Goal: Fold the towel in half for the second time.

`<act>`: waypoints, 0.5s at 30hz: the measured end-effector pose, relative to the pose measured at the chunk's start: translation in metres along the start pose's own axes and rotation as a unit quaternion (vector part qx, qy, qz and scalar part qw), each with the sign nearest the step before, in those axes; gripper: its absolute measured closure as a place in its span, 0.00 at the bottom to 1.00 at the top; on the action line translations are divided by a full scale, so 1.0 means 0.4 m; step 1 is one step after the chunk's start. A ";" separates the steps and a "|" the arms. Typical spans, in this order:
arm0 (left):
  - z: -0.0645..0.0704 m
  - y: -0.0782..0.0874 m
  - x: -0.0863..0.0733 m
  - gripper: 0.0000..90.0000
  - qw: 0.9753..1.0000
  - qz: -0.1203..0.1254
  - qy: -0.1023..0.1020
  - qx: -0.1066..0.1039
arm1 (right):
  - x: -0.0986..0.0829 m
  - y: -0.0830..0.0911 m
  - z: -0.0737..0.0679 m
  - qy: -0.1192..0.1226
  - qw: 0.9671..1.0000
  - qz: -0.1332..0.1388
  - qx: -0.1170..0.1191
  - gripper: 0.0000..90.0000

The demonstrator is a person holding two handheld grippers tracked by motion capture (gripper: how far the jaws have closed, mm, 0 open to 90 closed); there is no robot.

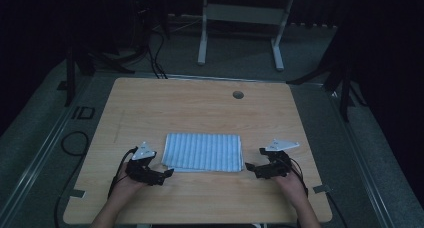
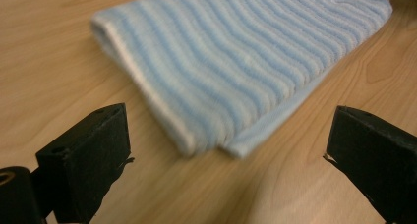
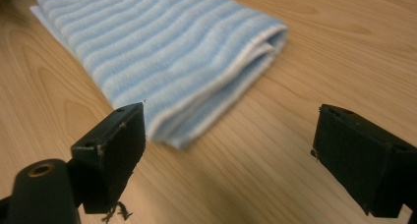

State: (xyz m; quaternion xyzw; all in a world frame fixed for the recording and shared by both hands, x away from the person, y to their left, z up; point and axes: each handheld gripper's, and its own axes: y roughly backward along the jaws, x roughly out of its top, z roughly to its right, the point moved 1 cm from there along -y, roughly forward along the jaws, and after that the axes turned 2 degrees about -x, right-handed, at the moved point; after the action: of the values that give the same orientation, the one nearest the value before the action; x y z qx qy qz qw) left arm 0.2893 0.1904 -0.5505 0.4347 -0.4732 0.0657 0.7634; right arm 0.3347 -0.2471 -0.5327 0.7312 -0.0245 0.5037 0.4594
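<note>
Folded blue-and-white striped towel, flat, table's near middle

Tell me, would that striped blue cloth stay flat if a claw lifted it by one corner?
Probably not. The folded cloth looks soft, with layered edges, so it would likely droop and unfold. It seems light. Its ribbed weave should grip rather than slip, and pushed, it would probably bunch up.

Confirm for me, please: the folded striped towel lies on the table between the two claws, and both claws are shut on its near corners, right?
Not quite. The towel does lie between them, but the left claw and the right claw are both open, their jaws apart and clear of the corners, as each gripper view shows.
</note>
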 end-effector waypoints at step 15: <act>-0.029 0.067 -0.060 0.03 1.000 -0.003 0.010 0.021 | -0.076 0.045 0.042 -0.003 0.999 -0.021 -0.047 0.14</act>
State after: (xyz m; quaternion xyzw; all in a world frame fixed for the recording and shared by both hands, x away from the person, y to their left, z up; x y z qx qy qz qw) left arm 0.2704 0.2228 -0.5552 0.4518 -0.4628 0.0774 0.7587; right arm 0.3227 -0.2824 -0.5453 0.7107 -0.0336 0.4902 0.5034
